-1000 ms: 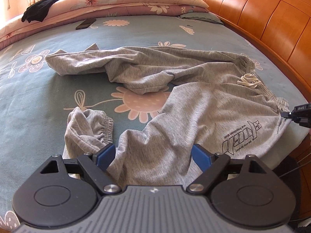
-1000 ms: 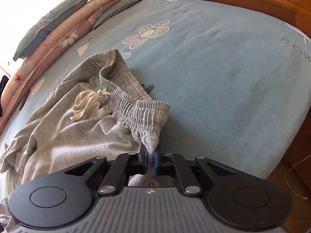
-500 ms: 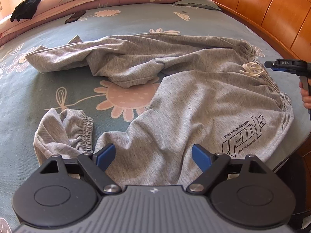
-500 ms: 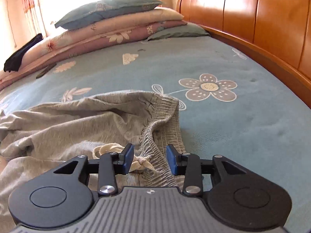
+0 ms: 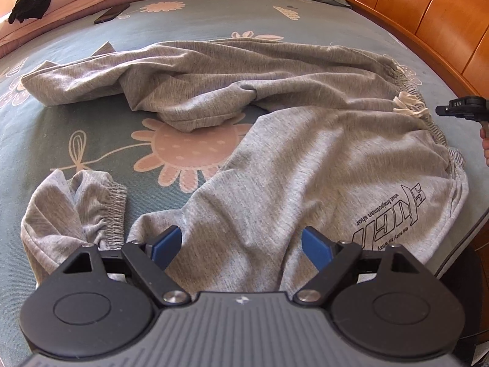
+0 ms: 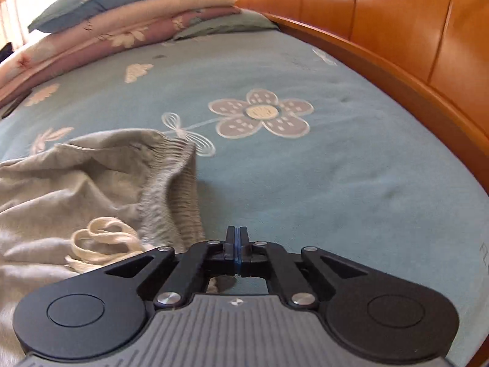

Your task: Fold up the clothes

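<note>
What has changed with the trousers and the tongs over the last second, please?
The right tongs let go of the waistband, swung aside over the bedsheet and have just closed empty. The grey trousers settled flat. The left tongs stayed open above one leg.

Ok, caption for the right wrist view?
Shut right gripper empty over teal floral bedsheet, beside grey sweatpants' elastic waistband.

We see a teal floral bedsheet (image 5: 91, 128), stacked pillows (image 6: 128, 27) at the far end, an orange wooden headboard (image 6: 397, 24) right, and a black phone (image 5: 111, 13) far left.
</note>
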Tool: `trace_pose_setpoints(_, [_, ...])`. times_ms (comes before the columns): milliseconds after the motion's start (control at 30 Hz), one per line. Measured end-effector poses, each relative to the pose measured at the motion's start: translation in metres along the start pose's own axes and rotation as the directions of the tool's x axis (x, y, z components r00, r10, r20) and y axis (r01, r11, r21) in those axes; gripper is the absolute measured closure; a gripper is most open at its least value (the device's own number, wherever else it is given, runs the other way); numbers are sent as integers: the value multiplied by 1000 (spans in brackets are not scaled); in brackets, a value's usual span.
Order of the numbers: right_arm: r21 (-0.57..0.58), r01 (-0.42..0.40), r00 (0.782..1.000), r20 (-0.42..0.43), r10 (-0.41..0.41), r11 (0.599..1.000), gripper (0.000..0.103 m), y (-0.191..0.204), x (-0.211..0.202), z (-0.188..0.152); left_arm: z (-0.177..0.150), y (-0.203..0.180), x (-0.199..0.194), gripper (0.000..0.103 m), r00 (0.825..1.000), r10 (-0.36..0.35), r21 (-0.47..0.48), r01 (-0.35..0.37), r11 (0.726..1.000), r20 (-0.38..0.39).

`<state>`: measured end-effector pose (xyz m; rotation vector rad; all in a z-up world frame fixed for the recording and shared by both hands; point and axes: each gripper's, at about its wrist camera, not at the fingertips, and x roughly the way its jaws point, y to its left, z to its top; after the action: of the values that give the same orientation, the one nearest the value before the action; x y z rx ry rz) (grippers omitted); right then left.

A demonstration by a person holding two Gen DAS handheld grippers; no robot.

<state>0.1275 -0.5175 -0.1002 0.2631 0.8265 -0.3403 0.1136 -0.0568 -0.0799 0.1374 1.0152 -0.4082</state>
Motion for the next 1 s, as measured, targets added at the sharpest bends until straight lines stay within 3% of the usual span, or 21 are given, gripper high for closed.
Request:
trace_pose_setpoints(67, [74, -90, 995, -23, 92, 993, 100, -14, -1, -3, 0, -4, -1, 17, 1000, -2, 15, 1, 1000, 7])
trace_pose_setpoints(100, [59, -135, 991, 5, 135, 989, 93, -12, -8, -6, -1, -4, -1, 17, 1000, -1, 17, 1, 1000, 8])
trace_pose_setpoints(133, [42, -179, 984, 33, 178, 983, 75, -10, -16, -9, -1, -5, -1, 17, 1000, -1, 19, 1, 1000, 9])
trace_pose_setpoints(200, [-17, -203, 977, 55, 204, 979, 51, 0, -18, -12, -2, -4, 0, 17, 1000, 2, 9, -2, 1000, 4])
trace_pose_setpoints(367, [-98, -218, 975, 24, 222, 971, 52, 13, -3, -17, -4, -3, 1, 17, 1000, 0, 11, 0, 1000, -2])
trace_pose_setpoints(467, [-188, -190, 981, 9, 195, 964, 72, 25, -2, -22, -2, -1, 4, 17, 1000, -7, 12, 7, 1000, -1])
trace_pose_setpoints(533, [-203, -150, 989, -14, 150, 968, 101, 25, -3, -20, 3, 2, 9, 17, 1000, -20, 11, 20, 1000, -4])
trace_pose_setpoints(567, [-189, -139, 990, -34, 135, 972, 103, 23, -3, -18, 6, 3, 11, 17, 1000, -28, 11, 28, 1000, -5])
trace_pose_setpoints(700, [-124, -169, 981, -112, 156, 978, 100, 7, -8, -12, 17, 7, 21, 17, 998, -67, 7, 67, 998, -16])
trace_pose_setpoints(800, [-40, -226, 966, -136, 219, 973, 64, -6, -5, -12, 23, 10, 25, 17, 995, -95, 1, 95, 995, -15])
trace_pose_setpoints(900, [-49, -247, 960, -150, 237, 968, 63, -3, 2, -21, 21, 10, 24, 17, 995, -96, 2, 96, 995, 26])
trace_pose_setpoints(1000, [-77, -272, 960, -85, 266, 959, 63, -3, -9, -33, 12, 6, 16, 17, 997, -50, 11, 49, 999, 59])
